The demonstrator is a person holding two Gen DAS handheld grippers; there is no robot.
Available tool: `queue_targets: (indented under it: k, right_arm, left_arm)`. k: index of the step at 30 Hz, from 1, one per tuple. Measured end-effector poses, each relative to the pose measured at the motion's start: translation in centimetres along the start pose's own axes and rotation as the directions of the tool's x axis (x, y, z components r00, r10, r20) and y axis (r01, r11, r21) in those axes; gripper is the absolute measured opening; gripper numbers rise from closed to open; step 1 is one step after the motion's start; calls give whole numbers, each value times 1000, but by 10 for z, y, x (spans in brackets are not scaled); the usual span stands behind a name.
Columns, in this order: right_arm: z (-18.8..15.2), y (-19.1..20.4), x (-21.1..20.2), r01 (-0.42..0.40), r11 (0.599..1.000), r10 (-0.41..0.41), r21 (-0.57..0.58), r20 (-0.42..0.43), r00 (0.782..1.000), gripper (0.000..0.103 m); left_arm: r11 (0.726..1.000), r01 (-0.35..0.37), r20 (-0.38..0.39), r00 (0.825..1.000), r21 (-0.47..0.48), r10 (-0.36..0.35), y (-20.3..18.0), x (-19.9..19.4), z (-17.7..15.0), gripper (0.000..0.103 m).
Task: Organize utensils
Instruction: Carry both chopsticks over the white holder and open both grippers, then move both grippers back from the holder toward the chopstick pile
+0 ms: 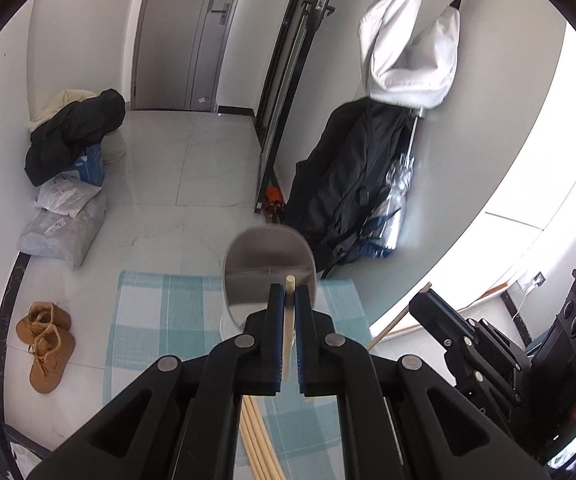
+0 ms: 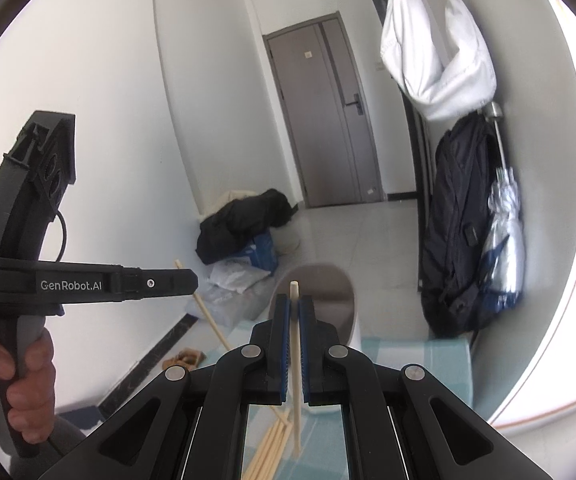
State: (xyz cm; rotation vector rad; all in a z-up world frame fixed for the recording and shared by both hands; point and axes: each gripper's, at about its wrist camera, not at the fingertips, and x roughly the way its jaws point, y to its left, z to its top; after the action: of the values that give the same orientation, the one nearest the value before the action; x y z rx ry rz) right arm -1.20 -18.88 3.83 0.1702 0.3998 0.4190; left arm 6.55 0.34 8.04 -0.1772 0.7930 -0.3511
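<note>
— Nearest the lens, what did the left gripper (image 1: 288, 294) have?

— Its jaws were clamped on one pale chopstick (image 1: 287, 332), which ran up between the blue pads and poked out just past the tips, toward twelve o'clock. The right gripper (image 2: 296, 304) held a second chopstick (image 2: 295, 360) the same way, its jaws pinched tight on it.

— And the biggest thing under them?

— A blue-and-white checked cloth (image 1: 156, 320) spread below both grippers. On it, at twelve o'clock from the left fingertips, stood a grey utensil holder (image 1: 268, 256), its mouth facing the camera.

— The rest of the sticks?

— A bundle of loose chopsticks (image 1: 258, 440) lay on the cloth at six o'clock, partly hidden behind the left gripper's frame.

— Could you see one gripper from the other?

— Yes. From the right wrist, the left one sat at nine o'clock, a hand (image 2: 16, 380) wrapped round its handle, its stick slanting down toward five o'clock.
</note>
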Motion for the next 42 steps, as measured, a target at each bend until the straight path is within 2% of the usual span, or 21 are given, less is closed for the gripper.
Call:
queue_targets:
  k: [3,9,16,23,30,32,35,37,39,41,42]
  right_arm:
    - [31,-2,4,-19,1000,19,-4,33,999,4]
    - [85,3,26,-29,997,36,-70,92,995,4]
    - [114,1,64,-27,991,42,-131,111,993,4]
    - [98,-13,110,-19,988,28,-156,62,998,4]
    - [69,-17,141,-67,981,57,-183,-56,997,4]
    - [64,-15,146,-77,976,61,-203,-84,995,4]
    - [54,-13,148,-102,973,78,-208,-119,990,7]
    - [49,-16,144,-101,976,76,-191,-132,988,7]
    - [45,-22,137,-90,984,71,-151,-129,989,7]
    - [44,-28,127,-77,990,63,-117,-117,991,7]
    - [45,-31,123,-68,992,56,-108,-111,992,8]
  left_arm:
    - [1000,23,19,1000,-13,-22,-2,-5,24,1]
    - [1000,11,74,997,16,-12,-6,-6,67,1]
    - [999,-18,68,998,32,15,6,20,98,1]
    - [999,-17,17,1000,31,16,23,58,99,1]
    - [999,3,-91,996,33,0,35,91,92,1]
    - [999,-10,-132,991,41,15,38,98,90,2]
    - [999,-42,-115,992,27,44,44,94,88,5]
    - [993,-119,-86,989,21,121,46,88,89,5]
    - [996,-90,-84,992,-4,89,50,79,88,7]
    - [995,-100,-71,993,-31,97,52,68,86,12]
    - [994,-107,-62,993,-32,105,53,64,85,20]
